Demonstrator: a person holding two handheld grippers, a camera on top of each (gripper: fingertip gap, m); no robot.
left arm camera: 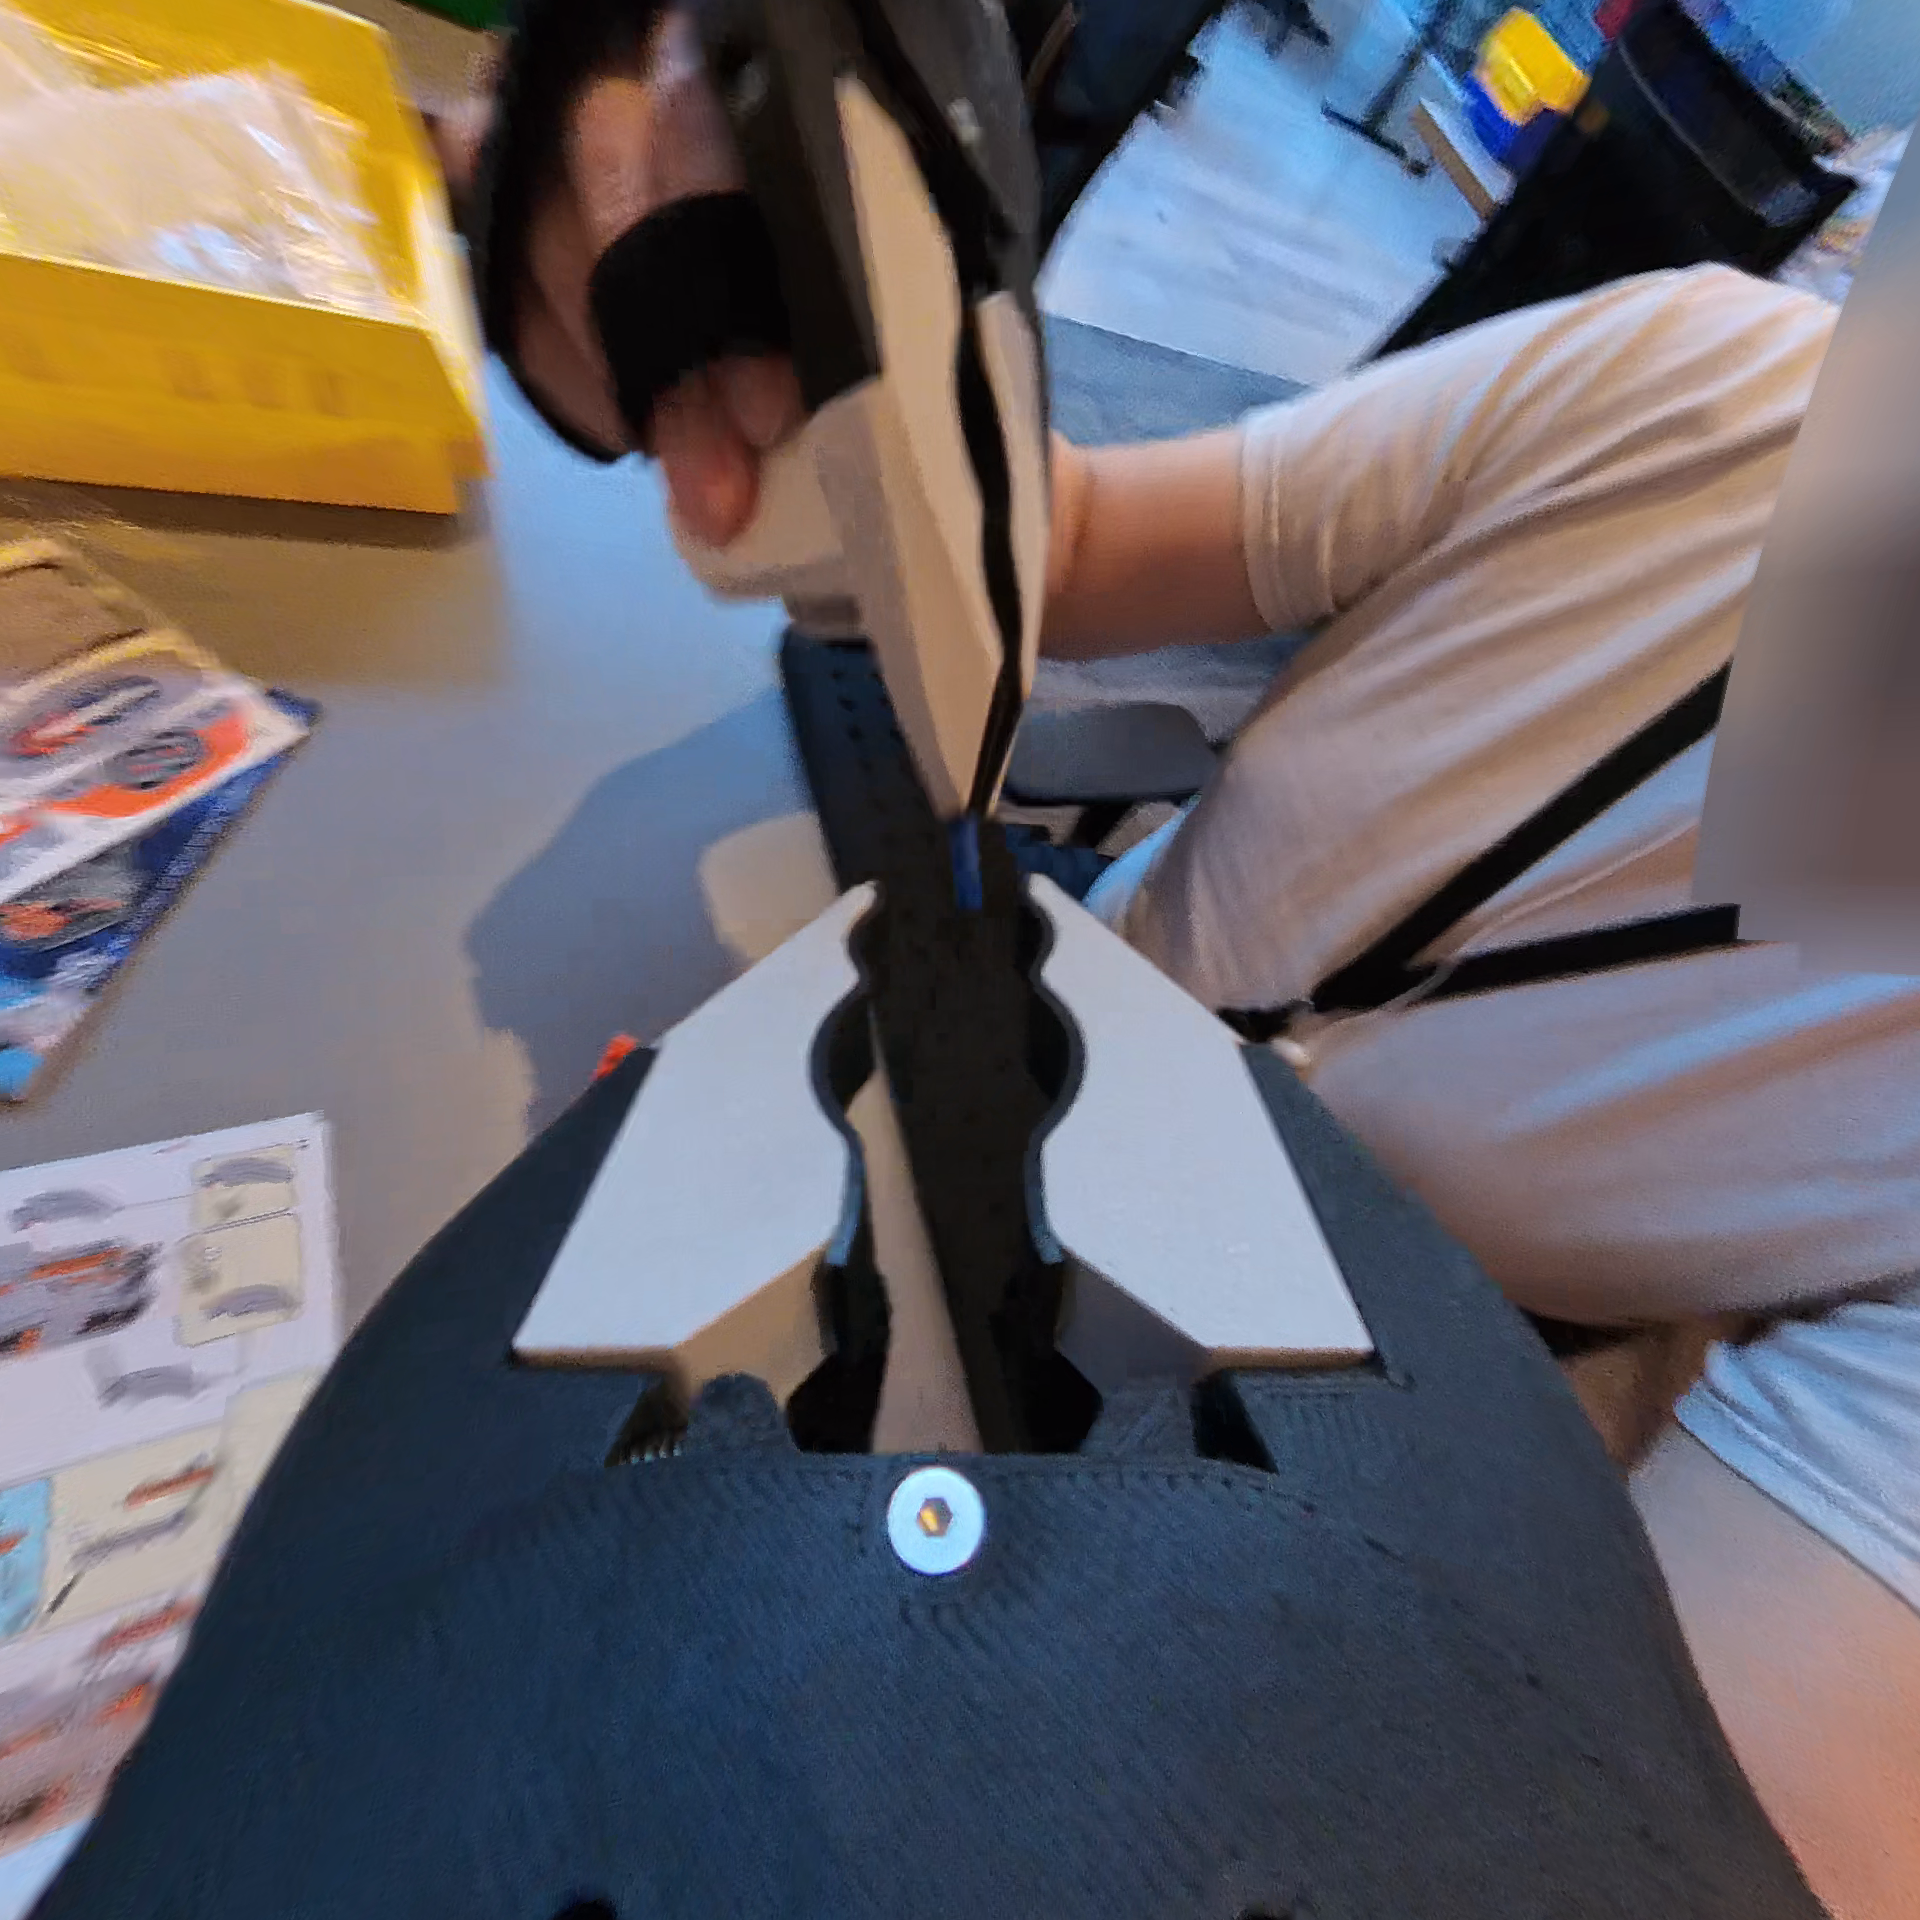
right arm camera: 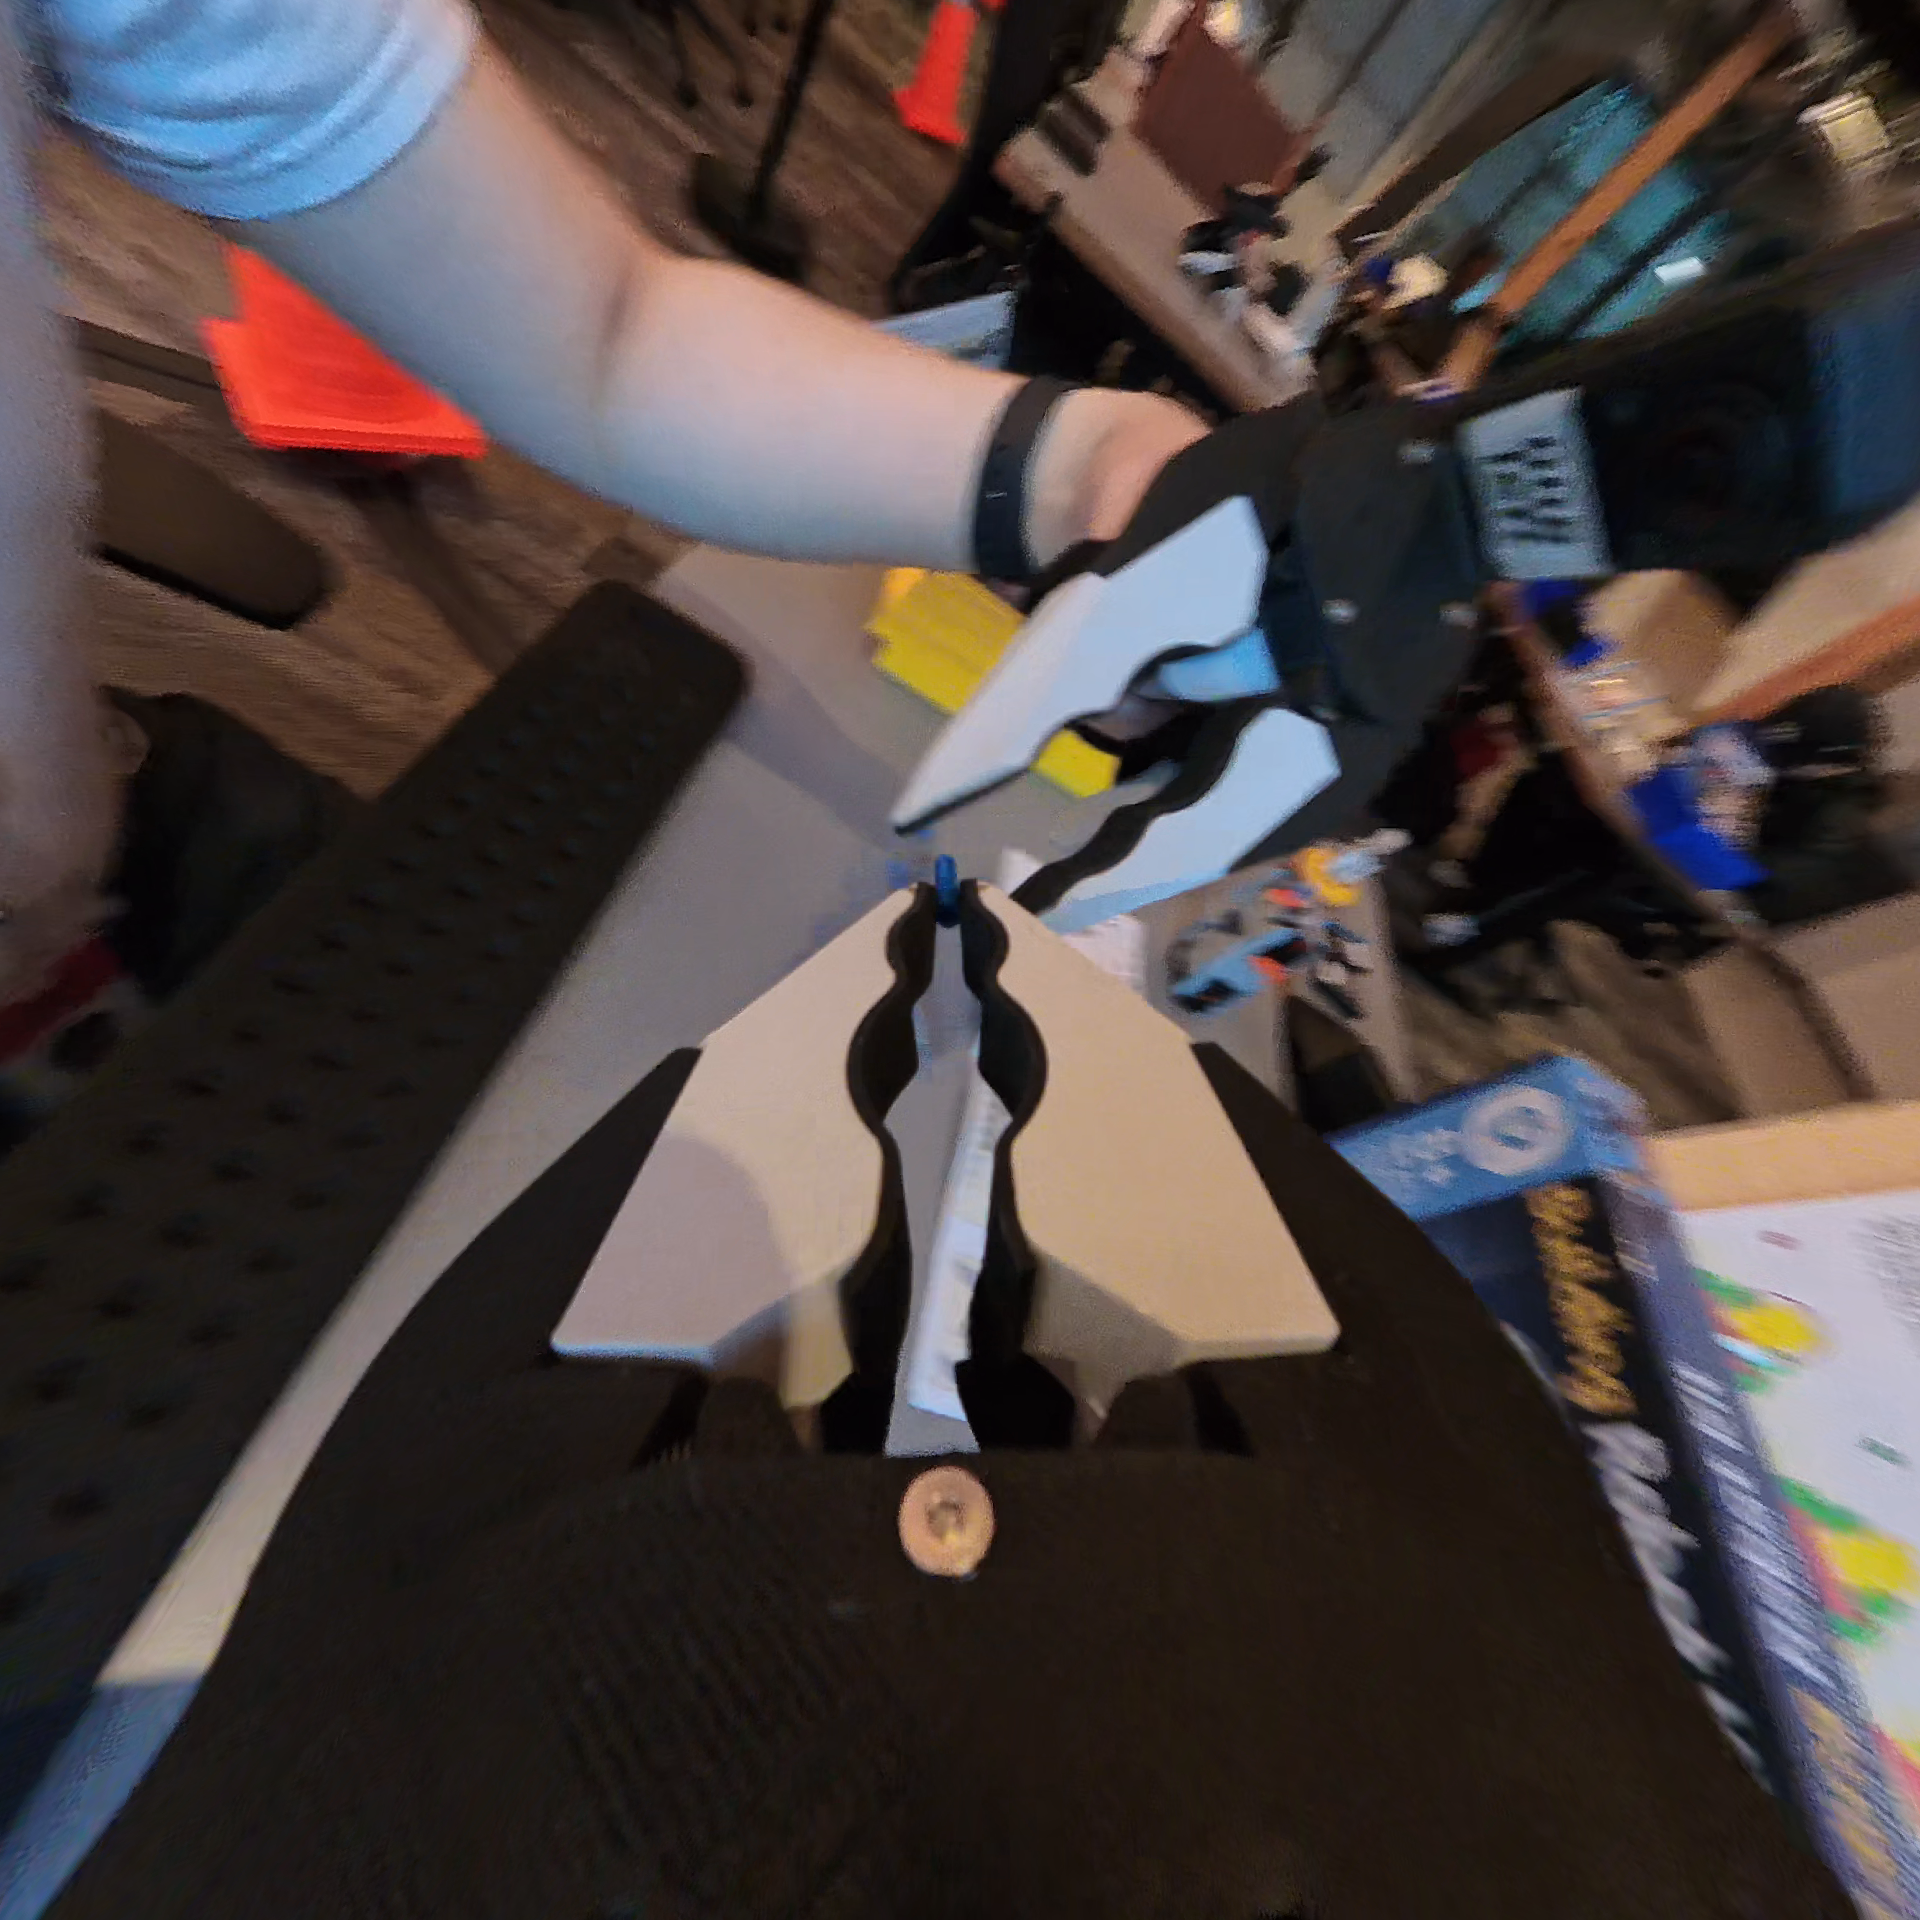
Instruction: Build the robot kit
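My right gripper (right arm camera: 945, 902) is shut on a small blue pin (right arm camera: 944, 883), which sticks out past its fingertips. In the left wrist view the right gripper (left arm camera: 977, 805) comes down from above with the blue pin (left arm camera: 966, 864) hanging at its tip. My left gripper (left arm camera: 954, 899) is open; the pin hangs just ahead of its fingertips and neither pad touches it. In the right wrist view the left gripper (right arm camera: 971, 857) shows open close above the pin. Both grippers are above a grey table (left arm camera: 436, 644), next to a long black perforated strip (right arm camera: 416, 883).
A yellow bin (left arm camera: 208, 343), a printed bag (left arm camera: 104, 810) and an instruction booklet (left arm camera: 156, 1299) lie to the left. A blue box (right arm camera: 1558, 1195) and loose toy pieces (right arm camera: 1299, 935) lie on the right. A person's arm (right arm camera: 675, 395) reaches across.
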